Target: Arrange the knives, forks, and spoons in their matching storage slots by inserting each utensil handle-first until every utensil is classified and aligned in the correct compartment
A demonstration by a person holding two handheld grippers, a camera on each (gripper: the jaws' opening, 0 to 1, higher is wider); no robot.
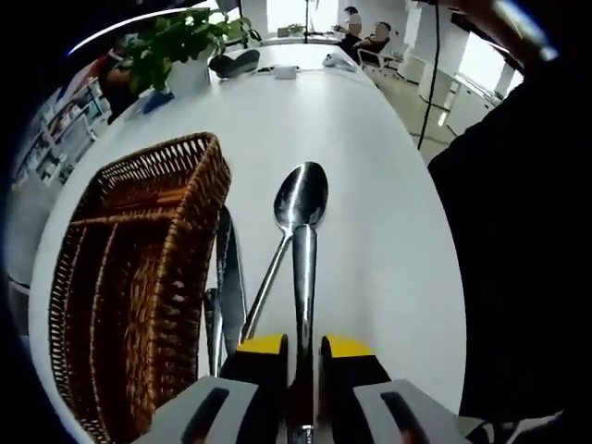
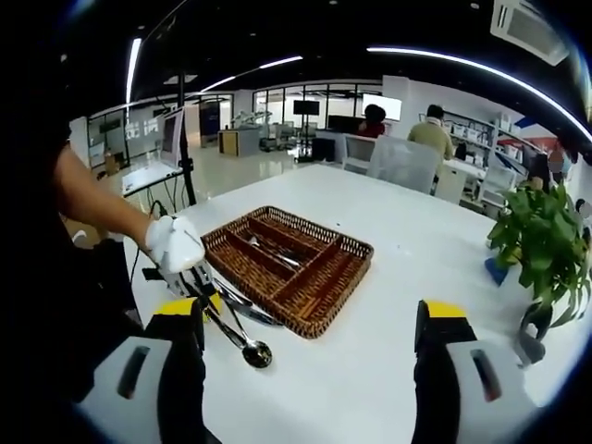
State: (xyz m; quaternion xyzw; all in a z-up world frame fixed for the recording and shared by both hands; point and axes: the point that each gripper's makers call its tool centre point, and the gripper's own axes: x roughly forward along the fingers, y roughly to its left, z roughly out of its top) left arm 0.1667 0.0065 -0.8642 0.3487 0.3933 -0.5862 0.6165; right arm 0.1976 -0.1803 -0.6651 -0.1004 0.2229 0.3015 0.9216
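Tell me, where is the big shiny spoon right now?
The spoon is gripped by its handle in the left gripper, lying over the white table just right of the wicker basket, beside a knife.

Open office with ceiling light strips [image 2: 462,61], glossy floor [image 2: 222,171], potted plant [image 2: 546,240], white table [image 2: 407,250].

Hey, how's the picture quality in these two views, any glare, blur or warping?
Left gripper view: strong fisheye bend curves the white table; the held spoon shows bright glints; the background windows are blown out. Right gripper view: ceiling light strips arc with the distortion, the wicker basket is sharp, and the gloved hand looks overexposed.
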